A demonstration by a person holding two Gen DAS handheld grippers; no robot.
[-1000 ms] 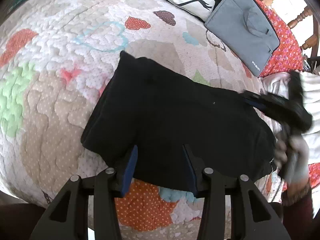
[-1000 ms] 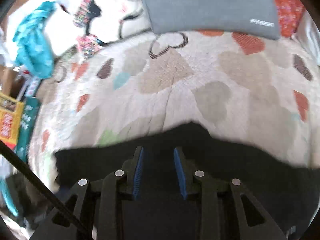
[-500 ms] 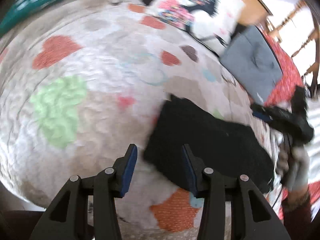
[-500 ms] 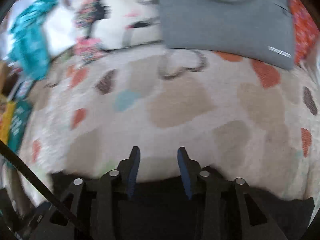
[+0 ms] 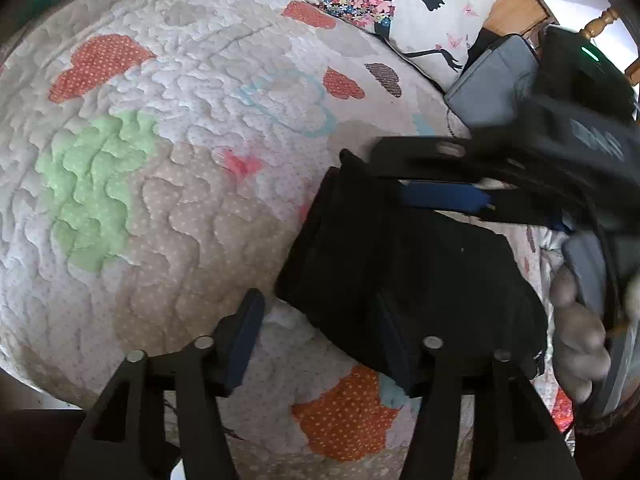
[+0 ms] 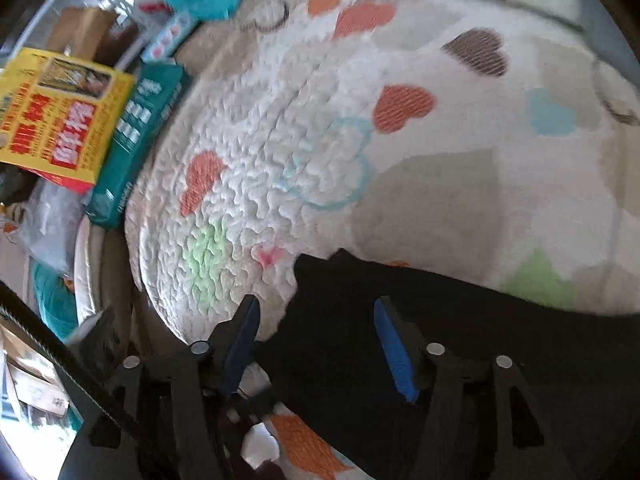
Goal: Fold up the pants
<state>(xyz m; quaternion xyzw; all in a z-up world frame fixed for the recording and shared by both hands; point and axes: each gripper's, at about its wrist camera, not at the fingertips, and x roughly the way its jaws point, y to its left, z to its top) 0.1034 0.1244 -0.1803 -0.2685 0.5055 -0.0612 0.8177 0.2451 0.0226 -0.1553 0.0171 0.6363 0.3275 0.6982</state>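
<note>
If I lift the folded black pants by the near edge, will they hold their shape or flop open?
The black pants will probably flop: they are soft cloth, lying flat in stacked layers on the quilt. A one-edge lift would likely let the lower layers sag and unfold. They probably won't slide much, since the puckered quilt looks grippy.

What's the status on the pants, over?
Left gripper and right gripper open, jaws just widened, nothing clamped. Black pants folded on quilt. Nothing in the way.
</note>
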